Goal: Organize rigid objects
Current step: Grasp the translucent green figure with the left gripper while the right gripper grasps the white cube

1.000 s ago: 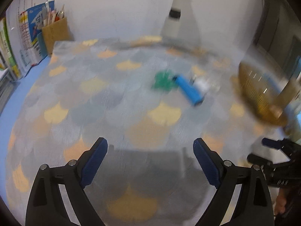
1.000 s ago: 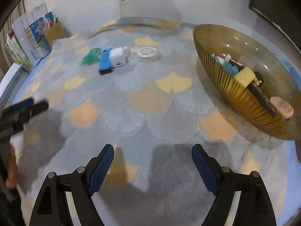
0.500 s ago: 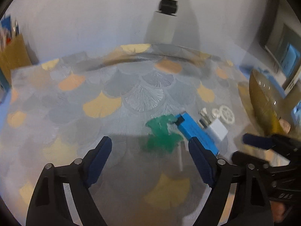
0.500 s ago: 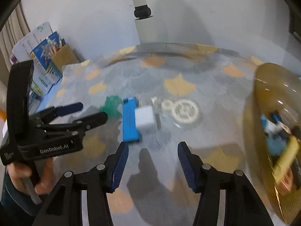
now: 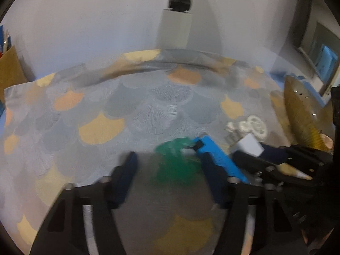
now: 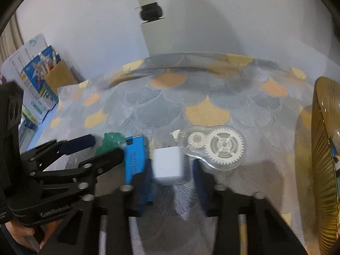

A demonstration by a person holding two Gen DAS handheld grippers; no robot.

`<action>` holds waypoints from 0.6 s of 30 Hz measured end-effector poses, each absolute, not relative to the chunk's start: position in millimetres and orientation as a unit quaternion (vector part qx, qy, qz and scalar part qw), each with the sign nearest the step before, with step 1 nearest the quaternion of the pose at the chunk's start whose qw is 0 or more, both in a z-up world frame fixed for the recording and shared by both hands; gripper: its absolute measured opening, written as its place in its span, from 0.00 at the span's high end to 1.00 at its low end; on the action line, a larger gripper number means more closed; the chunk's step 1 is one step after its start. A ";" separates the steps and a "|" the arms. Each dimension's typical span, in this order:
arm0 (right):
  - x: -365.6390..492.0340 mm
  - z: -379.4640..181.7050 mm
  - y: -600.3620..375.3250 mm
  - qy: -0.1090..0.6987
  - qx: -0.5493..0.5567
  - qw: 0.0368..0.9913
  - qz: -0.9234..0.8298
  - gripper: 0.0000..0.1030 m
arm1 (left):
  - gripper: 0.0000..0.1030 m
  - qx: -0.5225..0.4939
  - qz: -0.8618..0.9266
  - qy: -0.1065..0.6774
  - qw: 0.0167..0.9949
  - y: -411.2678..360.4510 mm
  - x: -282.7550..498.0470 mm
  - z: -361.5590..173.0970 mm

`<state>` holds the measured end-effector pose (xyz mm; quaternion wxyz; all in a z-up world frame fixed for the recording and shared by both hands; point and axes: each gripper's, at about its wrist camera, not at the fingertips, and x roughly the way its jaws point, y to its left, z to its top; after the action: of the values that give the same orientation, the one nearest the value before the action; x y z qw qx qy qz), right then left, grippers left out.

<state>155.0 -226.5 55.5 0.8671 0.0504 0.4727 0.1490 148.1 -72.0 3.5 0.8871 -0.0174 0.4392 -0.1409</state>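
A green toy (image 5: 176, 161) lies on the patterned cloth between the fingers of my open left gripper (image 5: 172, 176); it also shows in the right wrist view (image 6: 110, 142). A blue bar (image 5: 218, 159) (image 6: 135, 159) lies just right of it. A white cube (image 6: 167, 164) (image 5: 249, 145) sits between the fingers of my open right gripper (image 6: 172, 180). A clear correction-tape case with white gears (image 6: 214, 146) (image 5: 252, 125) lies beyond the cube. The amber bowl (image 6: 323, 155) (image 5: 301, 114) stands at the right.
The table's patterned cloth (image 6: 204, 110) reaches to the white wall. A cardboard holder with pens and booklets (image 6: 48, 78) stands at the far left. A white post with a black fitting (image 6: 152, 14) rises behind the table. The two grippers are close side by side.
Both grippers have moved forward and down. The left now straddles the green toy and the right straddles the white cube, with its fingers a little wider than before.
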 end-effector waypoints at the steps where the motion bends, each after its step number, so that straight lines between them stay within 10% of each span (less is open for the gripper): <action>1: 152.2 57.6 -221.2 0.468 0.032 0.872 0.143 0.72 | 0.64 -0.025 -0.147 0.439 0.886 -72.9 146.8 3.8; 18: 18.5 90.4 -268.2 0.483 0.072 0.853 0.184 0.72 | 0.65 -0.087 -0.134 0.449 0.879 -46.7 5.8 17.4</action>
<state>18.5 -268.2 90.4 0.8531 0.0724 0.4826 0.1845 5.8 -46.7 17.4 0.8793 -0.0870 0.4487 -0.1338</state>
